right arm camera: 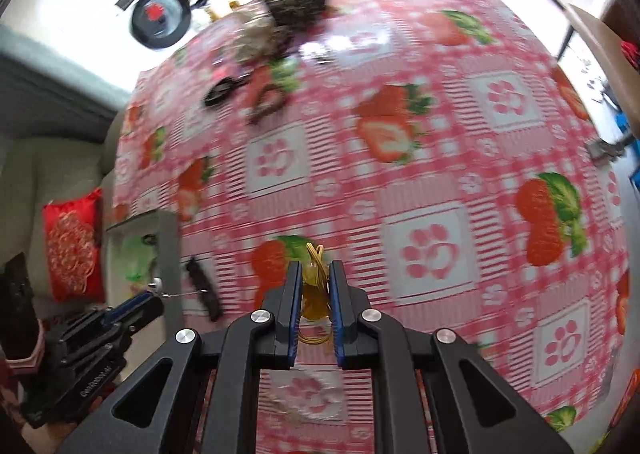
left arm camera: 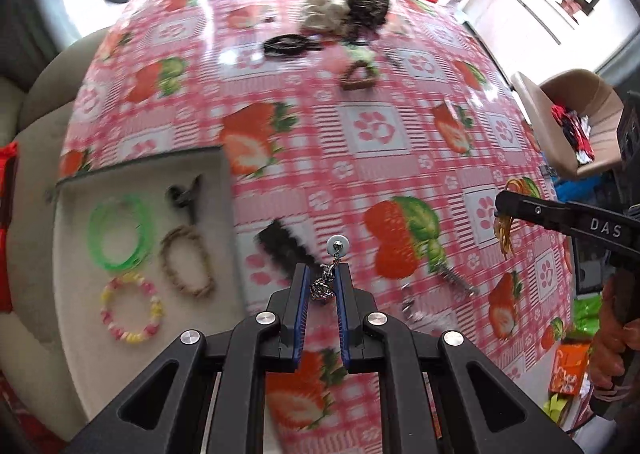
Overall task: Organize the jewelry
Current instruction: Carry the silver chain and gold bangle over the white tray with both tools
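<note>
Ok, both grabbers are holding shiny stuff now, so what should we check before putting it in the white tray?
1. Left gripper pinching silver charm: ok.
2. Right gripper pinching gold hoops: ok.
3. White tray has free space beside green bangle and beaded bracelet: ok.
4. Charm's round end hanging free: ok.
5. Grips firm enough to carry: cannot tell.
</note>
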Tool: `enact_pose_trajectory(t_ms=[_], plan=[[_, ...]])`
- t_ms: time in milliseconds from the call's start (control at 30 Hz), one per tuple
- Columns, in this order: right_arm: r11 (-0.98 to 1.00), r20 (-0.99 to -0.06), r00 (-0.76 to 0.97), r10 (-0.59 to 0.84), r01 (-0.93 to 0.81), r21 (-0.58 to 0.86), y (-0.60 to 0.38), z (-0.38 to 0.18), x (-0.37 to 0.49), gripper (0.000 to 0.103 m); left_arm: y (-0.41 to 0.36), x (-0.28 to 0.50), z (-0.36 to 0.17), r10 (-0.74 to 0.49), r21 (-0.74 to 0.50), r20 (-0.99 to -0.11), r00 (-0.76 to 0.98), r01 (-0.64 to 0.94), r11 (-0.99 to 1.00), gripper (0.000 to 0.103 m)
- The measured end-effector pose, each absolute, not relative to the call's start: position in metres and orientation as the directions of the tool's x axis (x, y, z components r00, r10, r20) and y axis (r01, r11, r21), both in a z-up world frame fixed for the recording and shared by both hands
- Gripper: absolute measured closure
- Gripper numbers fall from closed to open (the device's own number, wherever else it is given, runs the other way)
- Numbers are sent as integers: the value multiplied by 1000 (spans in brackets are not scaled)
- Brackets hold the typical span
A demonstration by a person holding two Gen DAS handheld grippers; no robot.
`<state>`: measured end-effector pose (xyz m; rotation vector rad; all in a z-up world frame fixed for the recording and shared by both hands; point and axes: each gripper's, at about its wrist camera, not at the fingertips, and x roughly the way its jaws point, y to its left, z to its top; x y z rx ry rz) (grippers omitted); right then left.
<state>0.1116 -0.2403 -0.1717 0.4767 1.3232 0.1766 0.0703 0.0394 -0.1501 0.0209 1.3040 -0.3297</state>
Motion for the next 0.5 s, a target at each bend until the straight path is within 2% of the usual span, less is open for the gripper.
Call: enact_pose_trajectory(t_ms=[300,500], plan=[[868,-850,184,494,-44,495,-139,-158,117,89,120,43,-151,-159,-141,-959,235,94,986,83],[858,-854,111,508,-151,491,-70,-158,111,89,166,23,-163,-96,-100,-970,222,-9,995,83]])
